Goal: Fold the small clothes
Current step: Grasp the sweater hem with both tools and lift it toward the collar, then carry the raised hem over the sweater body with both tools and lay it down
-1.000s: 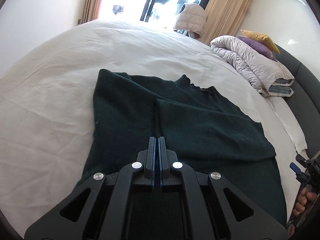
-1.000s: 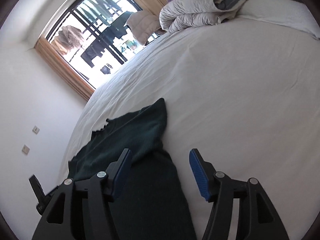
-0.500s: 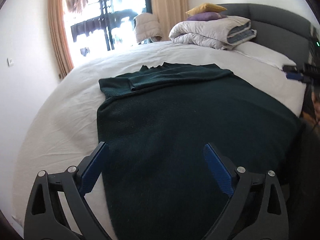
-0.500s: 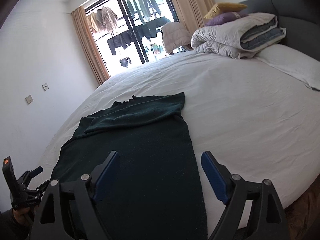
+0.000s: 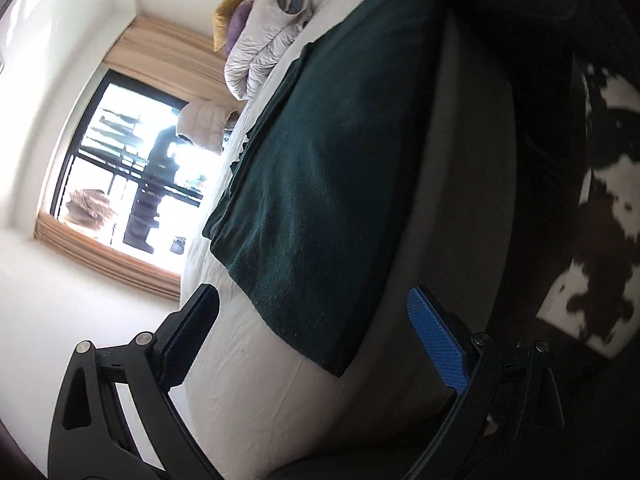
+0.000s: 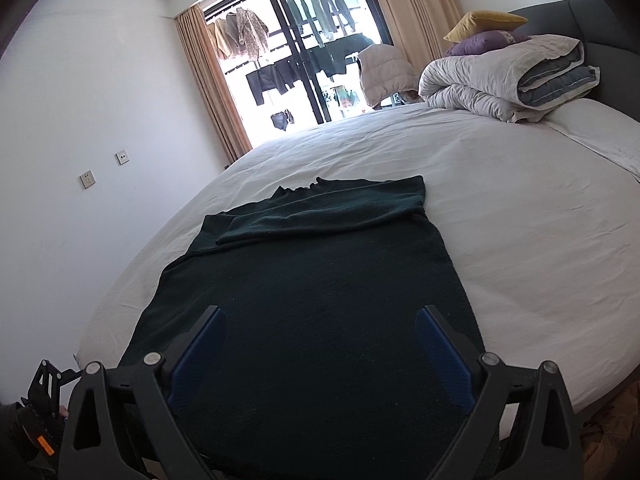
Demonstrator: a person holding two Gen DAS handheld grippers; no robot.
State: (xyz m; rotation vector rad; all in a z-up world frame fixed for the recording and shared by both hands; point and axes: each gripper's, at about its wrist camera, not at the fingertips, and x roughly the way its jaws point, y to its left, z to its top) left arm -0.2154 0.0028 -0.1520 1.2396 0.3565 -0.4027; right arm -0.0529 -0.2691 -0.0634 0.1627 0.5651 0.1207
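A dark green sweater point(image 6: 312, 280) lies flat on the white bed sheet point(image 6: 500, 220), collar toward the window, with its sleeves folded across the chest. My right gripper point(image 6: 322, 316) hovers over the lower body of the sweater. Its jaws are opening, and no cloth is pinched between them. In the left wrist view the scene is tipped on its side. There my left gripper point(image 5: 312, 304) stands open at the bed's near edge, beside the hem corner of the sweater point(image 5: 320, 160), holding nothing.
A rolled grey duvet point(image 6: 504, 80) with yellow and purple pillows point(image 6: 484, 22) sits by the dark headboard point(image 6: 580, 20). A window point(image 6: 296, 60) with hanging clothes is at the back. Below the bed's grey base point(image 5: 452, 200) lies a cowhide rug point(image 5: 600, 240). A dark sleeve point(image 6: 16, 432) shows at bottom left.
My left gripper, shut over the sweater's middle before, has opened, pulled back to the bed's edge and rolled about a quarter turn. My right gripper drew back toward the hem and opened wider.
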